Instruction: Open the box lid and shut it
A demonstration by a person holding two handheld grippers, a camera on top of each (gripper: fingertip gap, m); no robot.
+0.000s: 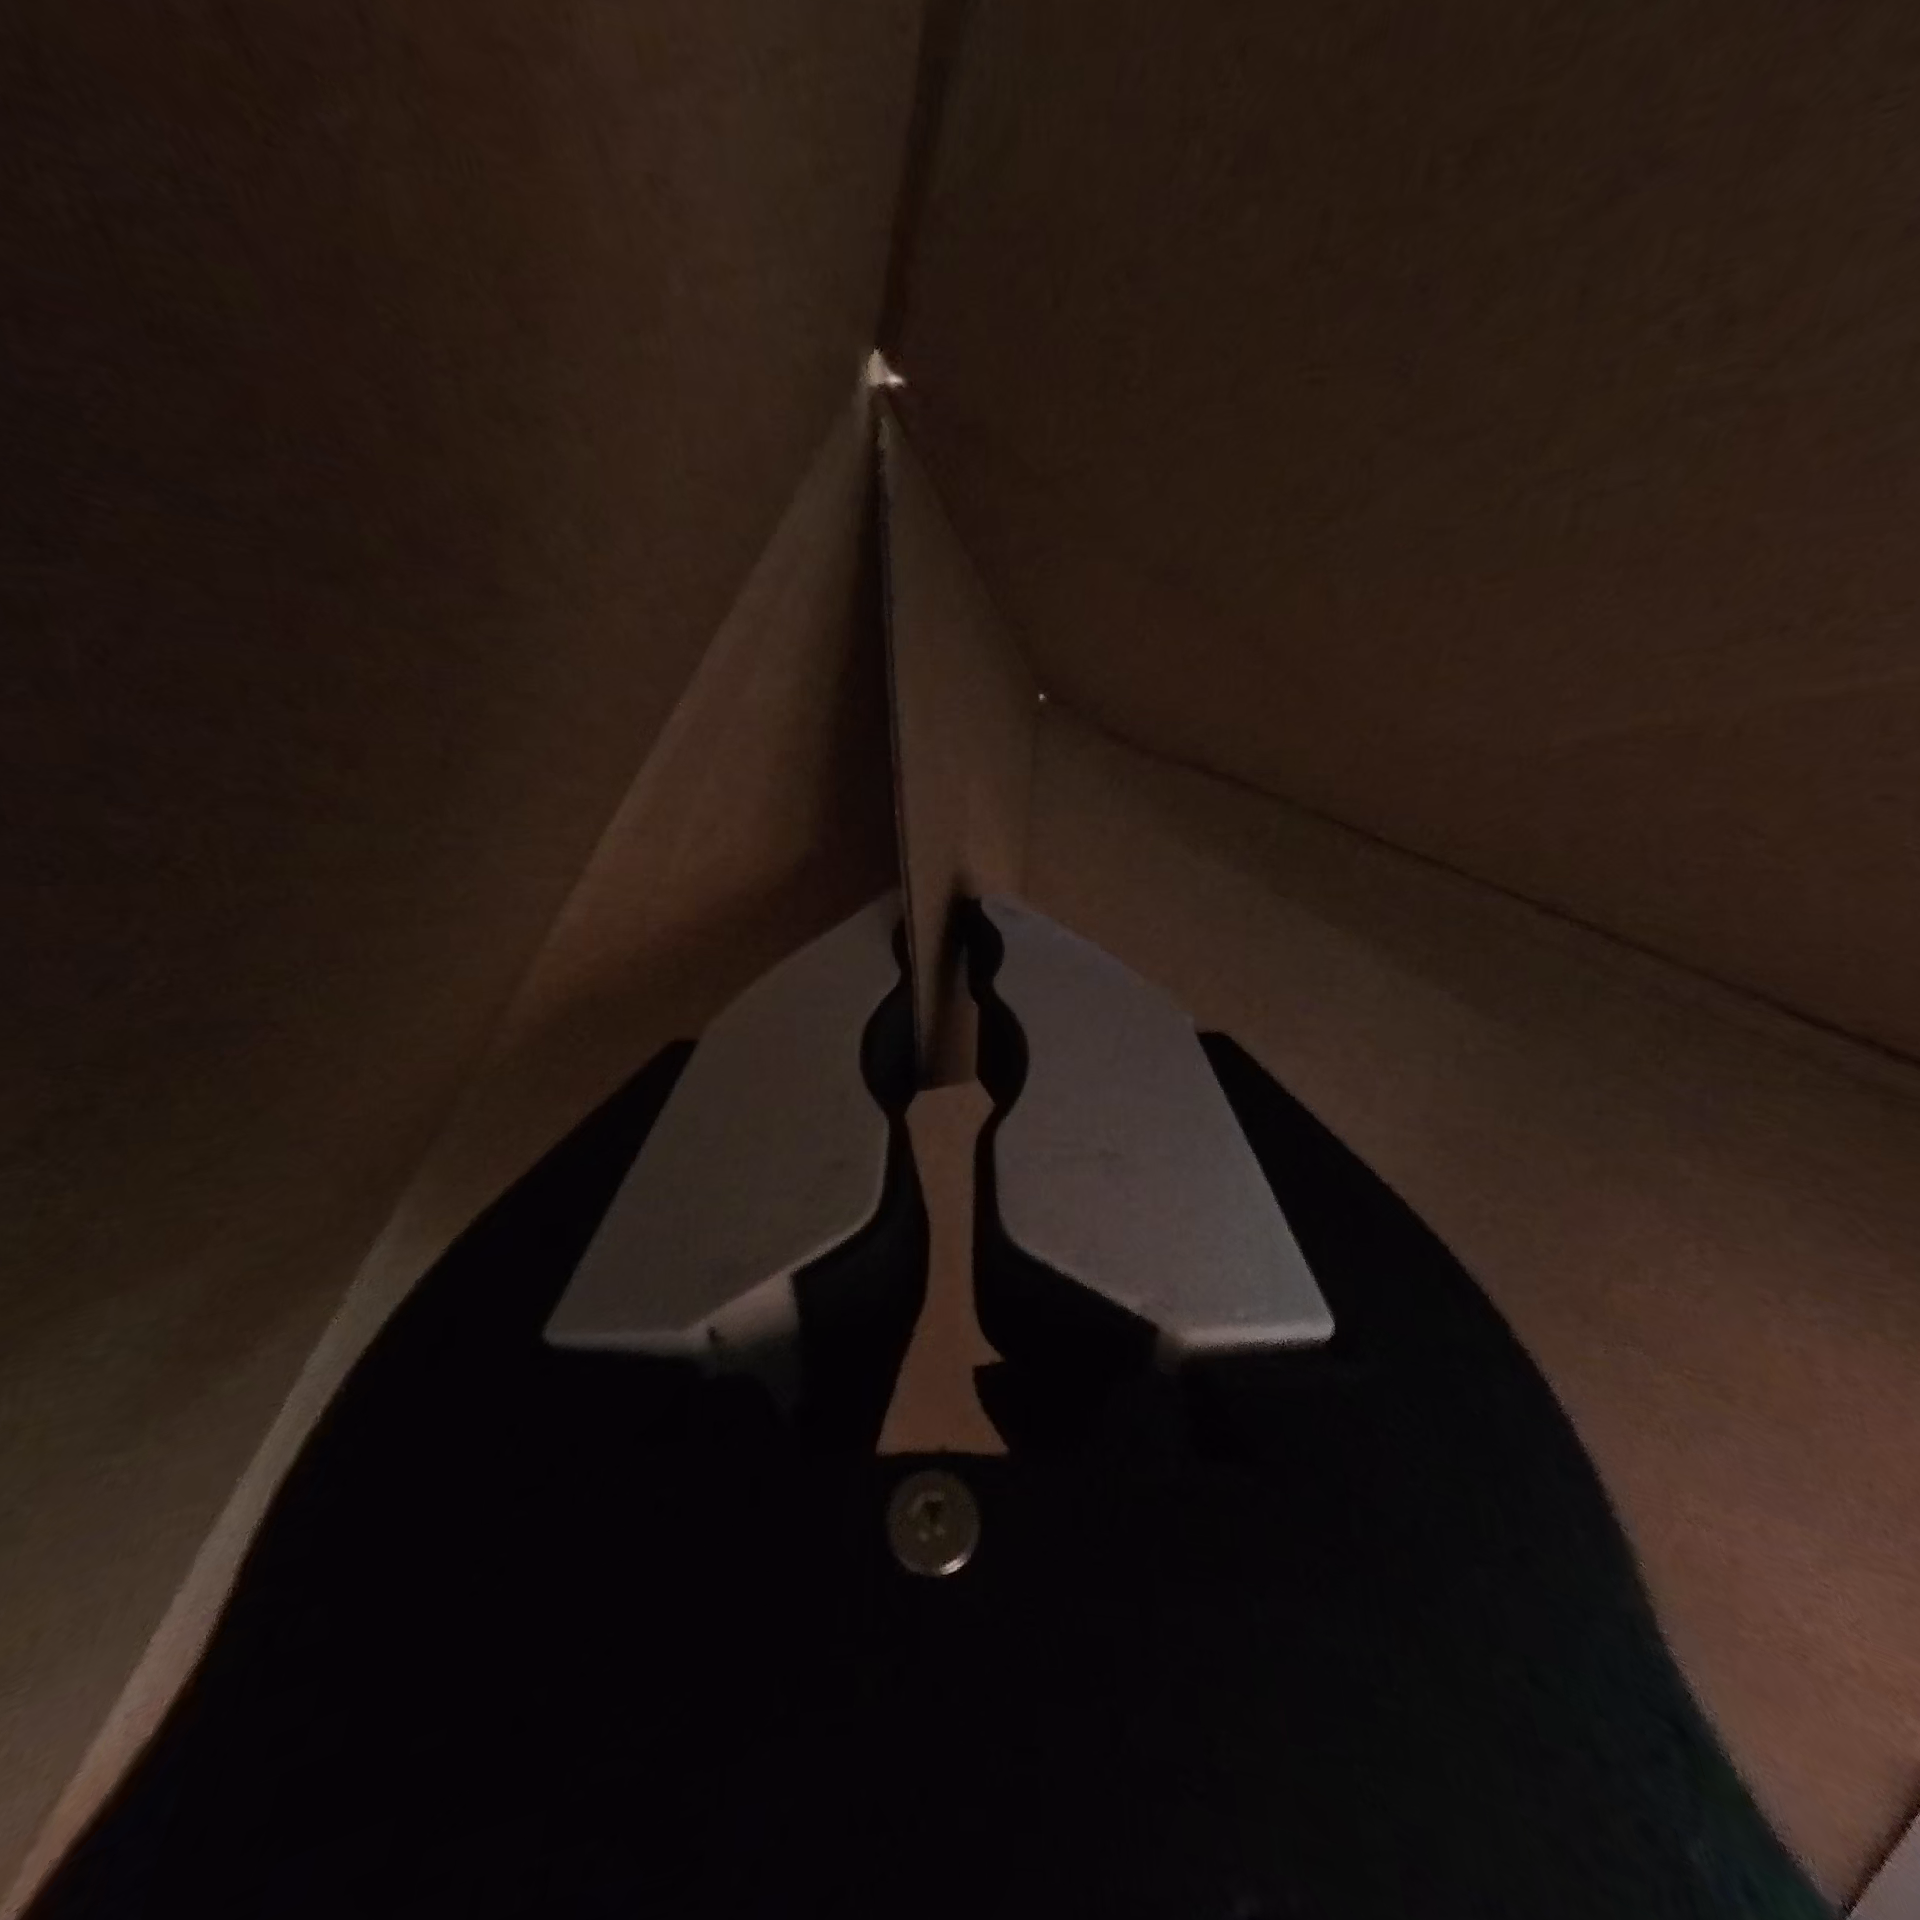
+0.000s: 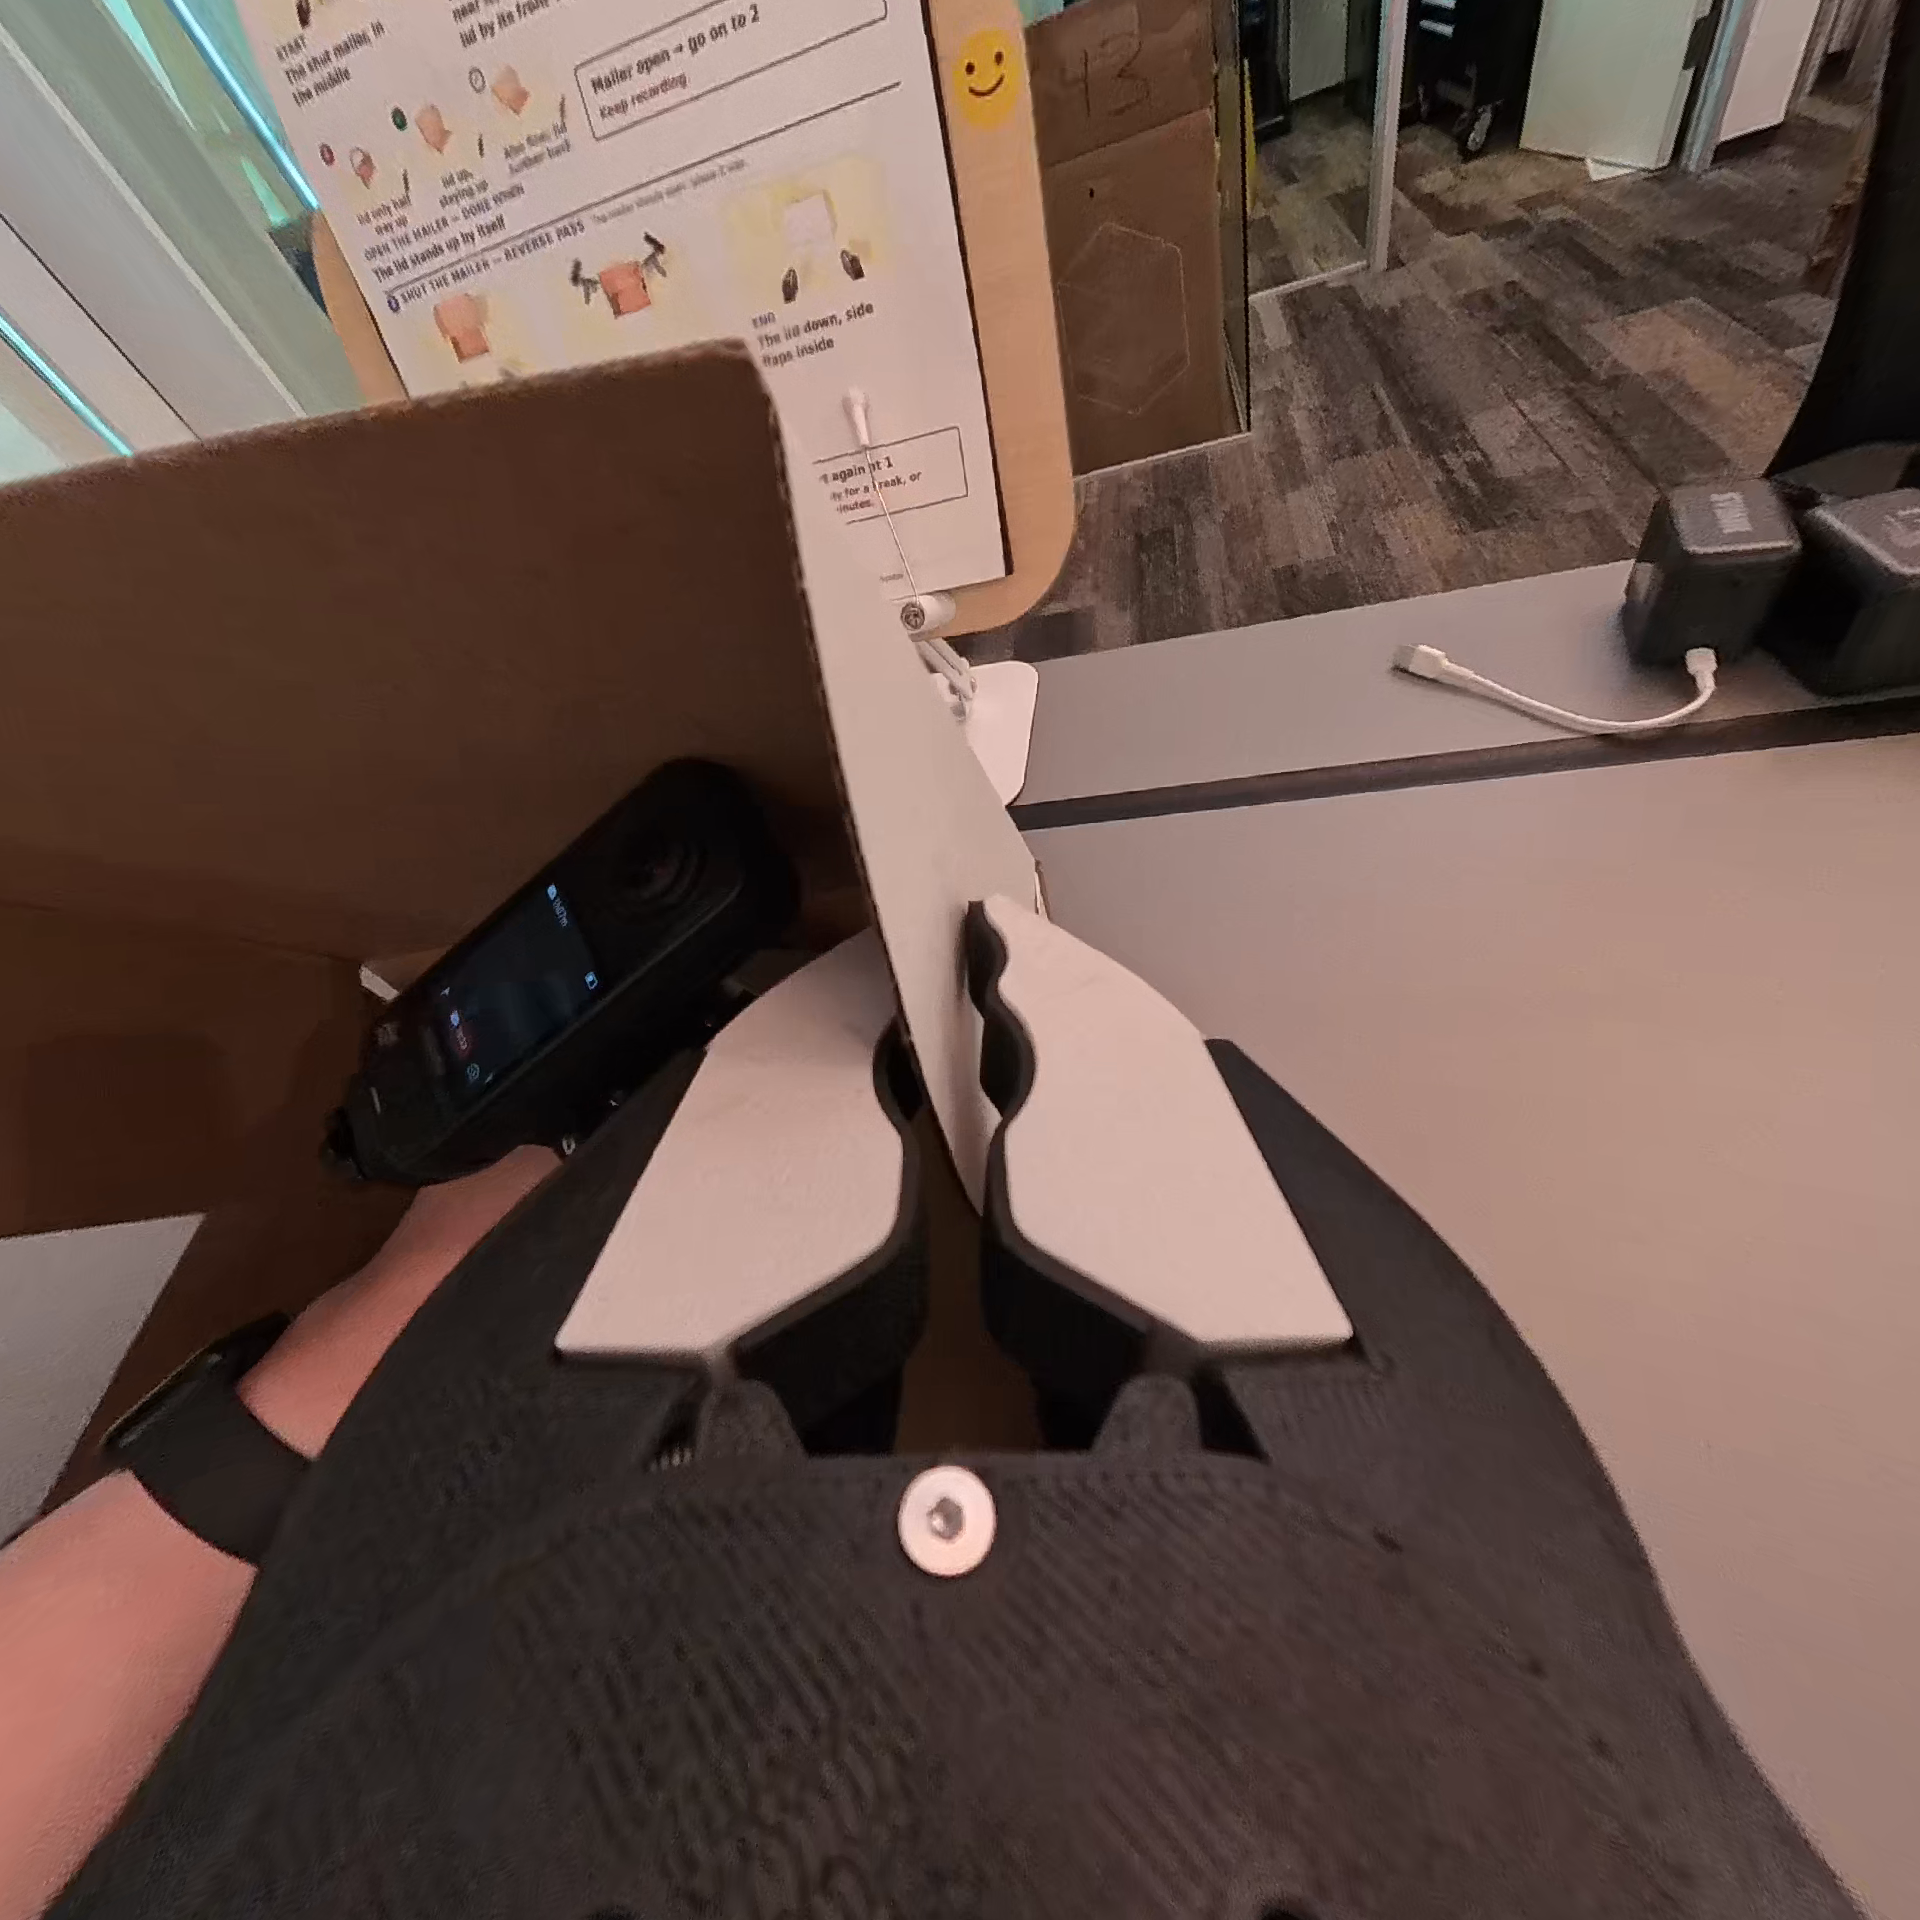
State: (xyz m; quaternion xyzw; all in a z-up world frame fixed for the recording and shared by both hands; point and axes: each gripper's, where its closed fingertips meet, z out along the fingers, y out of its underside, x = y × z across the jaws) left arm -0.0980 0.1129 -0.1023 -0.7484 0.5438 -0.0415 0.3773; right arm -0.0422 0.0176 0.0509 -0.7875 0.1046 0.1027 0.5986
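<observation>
The cardboard box lid [image 2: 416,644], brown inside, stands raised at the left of the right wrist view. Its side flap [image 2: 904,790], white on the outside, hangs from the lid's right edge. My right gripper [image 2: 930,935] is shut on this flap, one finger on each face. The left wrist view is dark and looks into the box's brown interior [image 1: 416,520]. There my left gripper [image 1: 935,935] is shut on the thin edge of a cardboard flap [image 1: 899,675]. The left gripper's black camera [image 2: 561,977] and the hand [image 2: 104,1662] holding it show under the lid.
A grey table [image 2: 1455,1039] spreads to the right. A white cable [image 2: 1558,707] and black blocks [image 2: 1714,582] lie at its far right. An instruction sheet on a wooden board [image 2: 675,208] stands behind the box. A brown carton [image 2: 1132,260] stands on the floor beyond.
</observation>
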